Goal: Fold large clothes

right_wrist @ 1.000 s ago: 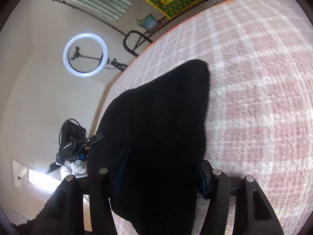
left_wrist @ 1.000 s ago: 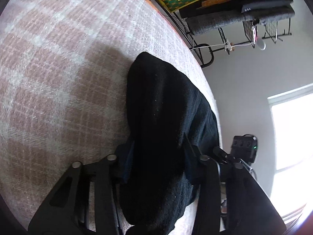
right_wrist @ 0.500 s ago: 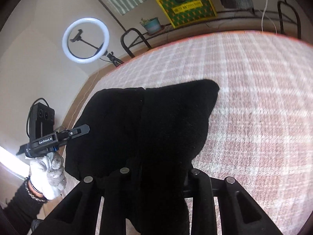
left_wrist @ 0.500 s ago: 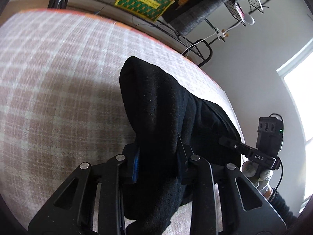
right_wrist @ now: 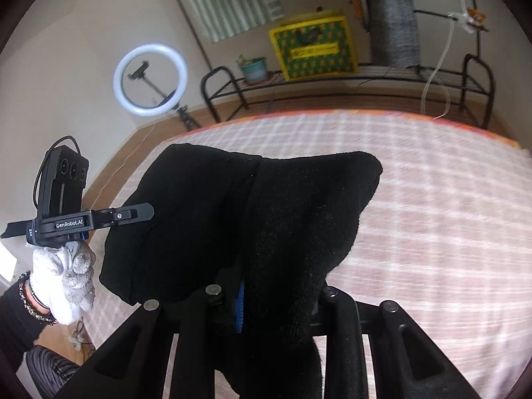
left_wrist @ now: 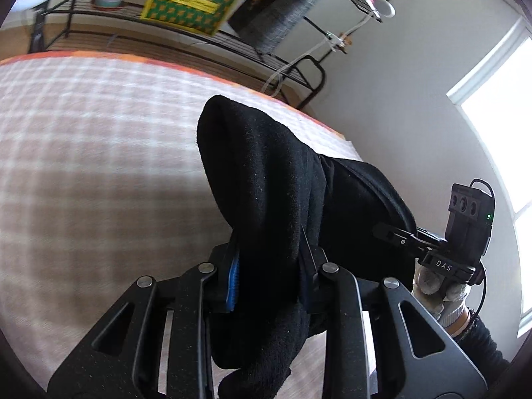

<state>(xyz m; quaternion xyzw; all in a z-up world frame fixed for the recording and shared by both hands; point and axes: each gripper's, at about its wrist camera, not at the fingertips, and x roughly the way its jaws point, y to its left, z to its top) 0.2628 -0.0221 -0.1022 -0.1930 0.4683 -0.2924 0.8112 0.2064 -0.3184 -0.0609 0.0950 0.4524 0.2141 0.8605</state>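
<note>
Left gripper (left_wrist: 269,266): jaws pinched on a fold of black fleece garment (left_wrist: 266,179), lifted over the pink plaid bedspread (left_wrist: 99,153) (blue pad visible against the cloth). Right gripper (right_wrist: 276,299): likewise clamped on the same garment's other bunched edge, fabric draped between both tools. Beyond: ring light (right_wrist: 149,79), yellow-green box (right_wrist: 312,48).

Fuzzy matt black knit garment (left_wrist: 266,183), woven plaid cloth bedcover (left_wrist: 99,153), matt textured plastic left hand-held gripper (left_wrist: 269,276).

Pink plaid bed (left_wrist: 83,153), orange edge; black garment (left_wrist: 266,183) above it.
</note>
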